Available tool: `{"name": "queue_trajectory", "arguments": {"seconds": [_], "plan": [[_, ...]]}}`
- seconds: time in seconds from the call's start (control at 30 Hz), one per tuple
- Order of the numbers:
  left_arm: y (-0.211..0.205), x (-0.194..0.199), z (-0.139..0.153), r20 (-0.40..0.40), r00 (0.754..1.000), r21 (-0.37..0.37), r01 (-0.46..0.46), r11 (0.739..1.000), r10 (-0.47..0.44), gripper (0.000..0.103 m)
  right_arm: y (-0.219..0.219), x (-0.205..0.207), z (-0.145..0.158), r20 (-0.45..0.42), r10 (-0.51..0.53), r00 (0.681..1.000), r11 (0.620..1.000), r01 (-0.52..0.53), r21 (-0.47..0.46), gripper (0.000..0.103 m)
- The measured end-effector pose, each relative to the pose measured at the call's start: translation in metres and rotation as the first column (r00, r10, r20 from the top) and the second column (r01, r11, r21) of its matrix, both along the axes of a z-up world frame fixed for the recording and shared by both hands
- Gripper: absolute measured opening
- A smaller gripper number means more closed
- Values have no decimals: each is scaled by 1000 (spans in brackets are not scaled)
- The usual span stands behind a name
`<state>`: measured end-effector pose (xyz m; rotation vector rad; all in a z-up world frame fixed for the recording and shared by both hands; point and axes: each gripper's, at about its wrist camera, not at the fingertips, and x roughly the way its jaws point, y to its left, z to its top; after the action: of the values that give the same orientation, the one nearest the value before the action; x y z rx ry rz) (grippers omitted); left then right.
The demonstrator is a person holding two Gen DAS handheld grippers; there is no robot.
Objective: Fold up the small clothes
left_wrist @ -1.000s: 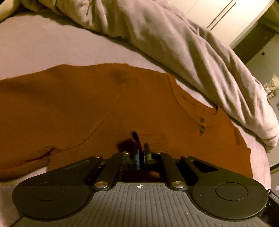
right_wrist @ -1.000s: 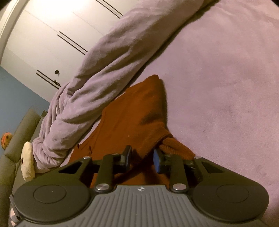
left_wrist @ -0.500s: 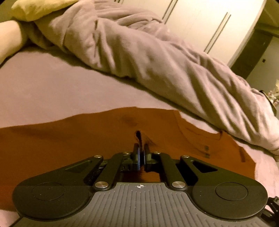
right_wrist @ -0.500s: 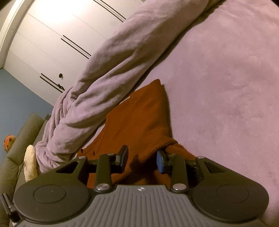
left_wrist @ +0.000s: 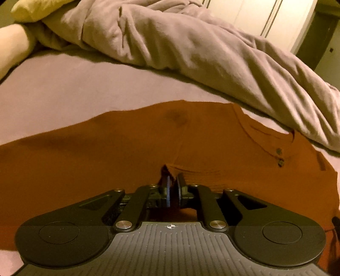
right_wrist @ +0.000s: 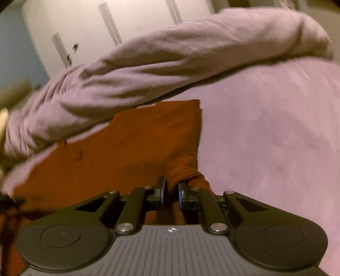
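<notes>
A rust-orange long-sleeved shirt (left_wrist: 127, 144) lies spread flat on the bed, its collar with two buttons (left_wrist: 279, 151) at the right. My left gripper (left_wrist: 173, 180) sits low over the shirt's near side with a raised pinch of its fabric between the pads; the jaws are starting to open. In the right wrist view the same shirt (right_wrist: 138, 144) runs away from me. My right gripper (right_wrist: 171, 186) is closing on the bunched sleeve end (right_wrist: 187, 174), and the pads press the cloth from both sides.
A crumpled mauve blanket (left_wrist: 191, 42) lies along the far side of the bed, its edge touching the shirt's collar side (right_wrist: 148, 74). Bare mauve sheet (right_wrist: 265, 127) stretches to the right. White wardrobe doors (right_wrist: 106, 25) stand behind. A yellow pillow (left_wrist: 38, 8) is at the far left.
The right gripper rolled, and its jaws went from open around the sleeve to closed on it. The left gripper's pads parted slightly around the pinched fabric.
</notes>
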<state>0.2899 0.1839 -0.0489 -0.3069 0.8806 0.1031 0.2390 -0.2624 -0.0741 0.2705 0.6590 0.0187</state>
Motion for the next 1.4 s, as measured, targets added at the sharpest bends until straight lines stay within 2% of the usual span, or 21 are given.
{"name": "queue_trajectory", "arguments": {"seconds": [0.03, 0.07, 0.13, 0.23, 0.4, 0.47, 0.53, 0.67, 0.73, 0.8, 0.87, 0.9, 1.0, 1.03, 1.1, 1.17, 1.27, 1.37, 1.4], "plan": [[0, -2, 3, -4, 1000, -12, -2, 1000, 2, 21, 4, 0, 1, 2, 13, 1000, 999, -13, -41, 10], [0, -4, 6, -4, 1000, -32, -2, 999, 2, 39, 9, -1, 3, -5, 27, 1000, 997, -27, -78, 11], [1, -14, 11, 10, 1000, -81, 2, 997, -1, 54, 12, -4, 10, -19, 49, 999, 993, -50, -106, 13], [1, -30, 13, 16, 1000, -129, 12, 992, -10, 54, 10, -17, 23, -23, 47, 999, 996, -48, -81, 19], [-5, -43, 18, 17, 999, -206, -26, 978, 30, 54, 25, -37, 43, 69, 86, 994, 986, -75, -147, 19], [-15, -44, 23, 38, 999, -232, -11, 973, 21, 60, 36, -31, 46, 75, 115, 991, 983, -102, -155, 19], [-28, -36, 24, 39, 999, -218, 12, 976, -4, 65, 50, -22, 43, 67, 139, 988, 980, -127, -154, 19], [-40, -21, 6, -29, 1000, -167, -3, 986, -2, 65, 77, -8, 22, 6, 211, 978, 958, -205, -200, 19], [-37, -21, -1, -15, 1000, -176, -15, 984, 12, 65, 82, -8, 9, -20, 224, 974, 945, -222, -239, 19], [-34, -22, -3, 4, 1000, -175, -1, 985, 1, 64, 84, -14, 4, 3, 260, 966, 924, -248, -290, 19], [-26, -26, -3, 17, 1000, -211, -7, 977, 10, 65, 84, -15, 4, 2, 289, 957, 908, -274, -317, 19], [-19, -29, -2, 20, 999, -246, -24, 969, 30, 66, 83, -14, 5, -6, 299, 954, 904, -285, -320, 19], [5, -50, -1, 45, 995, -348, -67, 935, 88, 85, 80, -14, 13, -40, 290, 956, 909, -288, -301, 20], [12, -58, 0, 48, 992, -353, -90, 931, 114, 91, 79, -17, 17, -49, 278, 959, 915, -280, -289, 25], [30, -81, 4, 63, 982, -358, -145, 922, 179, 94, 76, -24, 21, -56, 259, 964, 924, -264, -277, 35], [52, -110, 4, 92, 962, -402, -201, 893, 258, 95, 72, -36, 21, -55, 242, 969, 930, -248, -273, 36], [94, -160, -1, 99, 902, -461, -333, 822, 421, 95, 64, -63, 18, -57, 221, 974, 942, -228, -247, 37], [138, -209, -11, 79, 808, -512, -470, 719, 584, 93, 53, -84, 15, -65, 188, 980, 957, -198, -213, 37], [149, -219, -13, 68, 785, -525, -497, 691, 616, 92, 50, -90, 15, -64, 182, 981, 960, -191, -206, 37]]}}
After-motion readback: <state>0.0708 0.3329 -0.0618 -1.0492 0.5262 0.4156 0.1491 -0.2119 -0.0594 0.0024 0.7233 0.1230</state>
